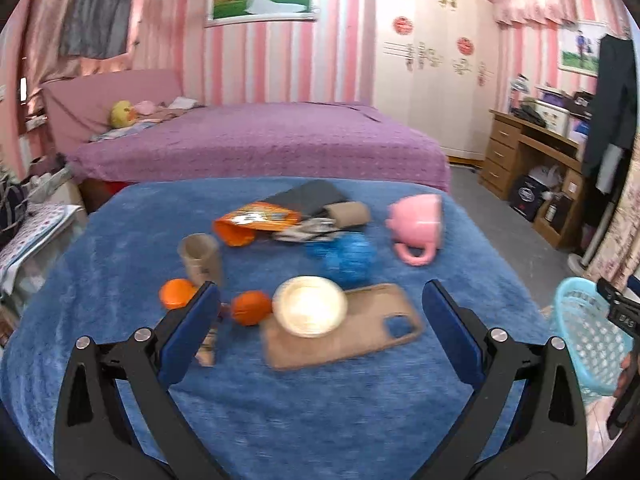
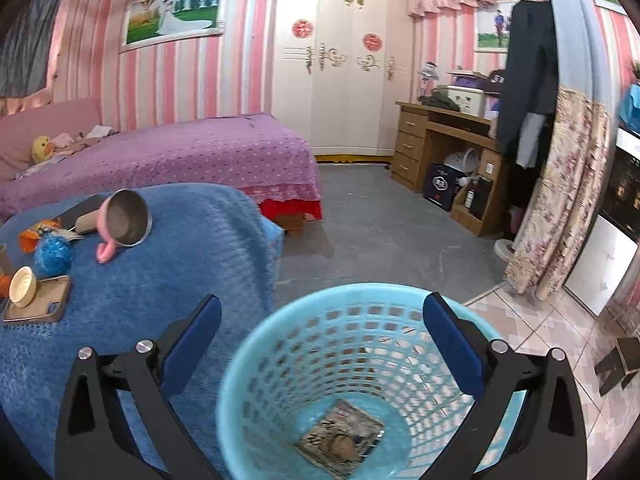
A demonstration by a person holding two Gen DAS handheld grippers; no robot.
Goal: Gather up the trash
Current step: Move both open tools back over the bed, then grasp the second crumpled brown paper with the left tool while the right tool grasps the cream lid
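While wrapper [image 2: 340, 438] lies in basket [image 2: 280, 320], right gripper [image 2: 322, 332] gapes.

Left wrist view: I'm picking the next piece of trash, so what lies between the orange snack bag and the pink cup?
In the left wrist view, a cardboard tube and crumpled wrappers lie between the orange snack bag and the pink cup.

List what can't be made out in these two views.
- Orange packet, left wrist view: print blurred.
- Wrapper in the basket, right wrist view: label blurred.
- Item behind the left finger, left wrist view: mostly hidden.
- Bowl, right wrist view: inside faces away.
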